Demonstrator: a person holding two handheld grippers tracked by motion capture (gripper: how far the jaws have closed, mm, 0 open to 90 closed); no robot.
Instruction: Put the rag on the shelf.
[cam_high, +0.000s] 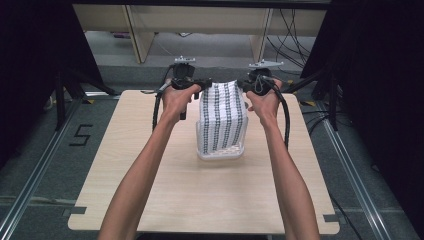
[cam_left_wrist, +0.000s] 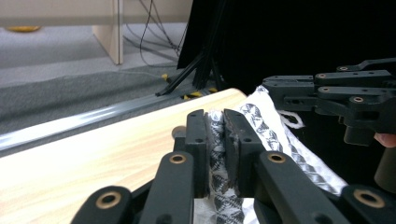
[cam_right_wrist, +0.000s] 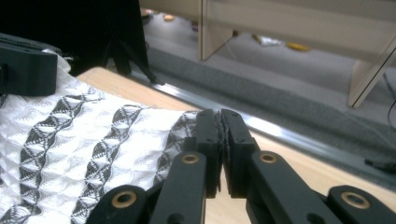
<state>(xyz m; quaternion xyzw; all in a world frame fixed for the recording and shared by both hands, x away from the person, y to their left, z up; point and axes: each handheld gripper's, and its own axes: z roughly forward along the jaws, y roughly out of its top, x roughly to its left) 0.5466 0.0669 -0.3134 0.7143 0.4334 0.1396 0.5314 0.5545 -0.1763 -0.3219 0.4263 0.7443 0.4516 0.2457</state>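
A pale wooden surface (cam_high: 150, 190) stands on grey floor. At its middle, a white cloth (cam_high: 223, 117) with dark stripes hangs from its top corners, lower end bunched on the surface. Left tongs (cam_left_wrist: 215, 140) pinch the far-left corner; right tongs (cam_right_wrist: 220, 140) are pressed on the far-right corner, apparently gripping its edge.

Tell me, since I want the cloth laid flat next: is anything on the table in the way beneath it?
Nothing visible is. The left gripper and right gripper each pinch a top corner of the patterned cloth, whose lower end already bunches on the table; the wood around it looks bare.
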